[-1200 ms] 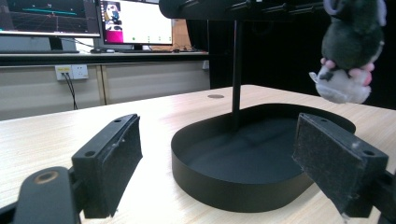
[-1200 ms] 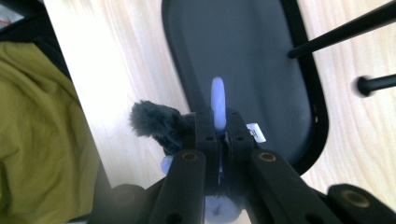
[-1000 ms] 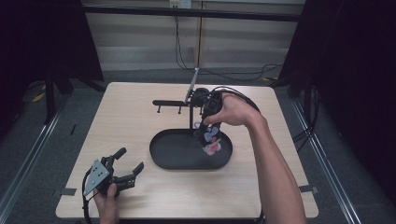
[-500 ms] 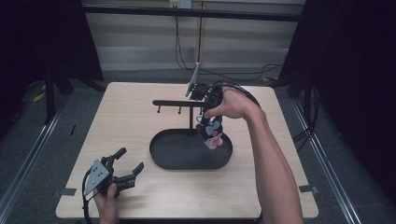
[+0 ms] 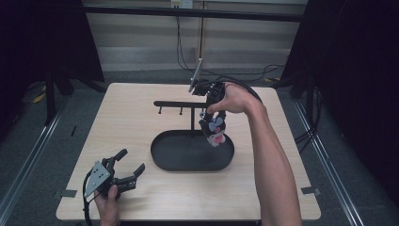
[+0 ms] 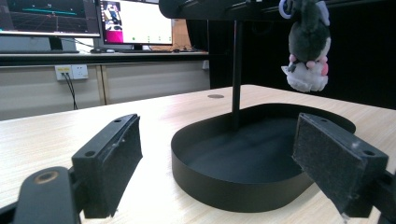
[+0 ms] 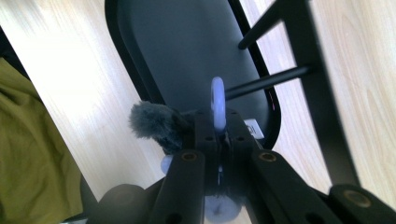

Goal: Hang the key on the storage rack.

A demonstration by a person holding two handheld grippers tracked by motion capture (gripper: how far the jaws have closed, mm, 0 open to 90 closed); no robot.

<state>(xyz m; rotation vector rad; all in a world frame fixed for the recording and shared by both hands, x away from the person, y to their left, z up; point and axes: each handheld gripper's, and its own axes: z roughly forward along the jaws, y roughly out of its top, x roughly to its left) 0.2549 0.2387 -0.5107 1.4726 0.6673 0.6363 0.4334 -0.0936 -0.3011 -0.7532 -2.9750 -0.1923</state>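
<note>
Pinching plush toy's pale ring – right fingers closed, left fingers spread apart.

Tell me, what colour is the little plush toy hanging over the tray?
Dark grey on top with a white and pink underside; the plush toy shows best in the left gripper view.

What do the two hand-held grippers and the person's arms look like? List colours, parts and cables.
Left gripper: black, two jaws with flat, rough dark pads, a grey three-cornered plate on top, a black cable trailing from it. Right gripper: black jaw arms with round pivot bolts, a grey plate and a looping black cable. Both forearms are bare, no sleeves.
</note>
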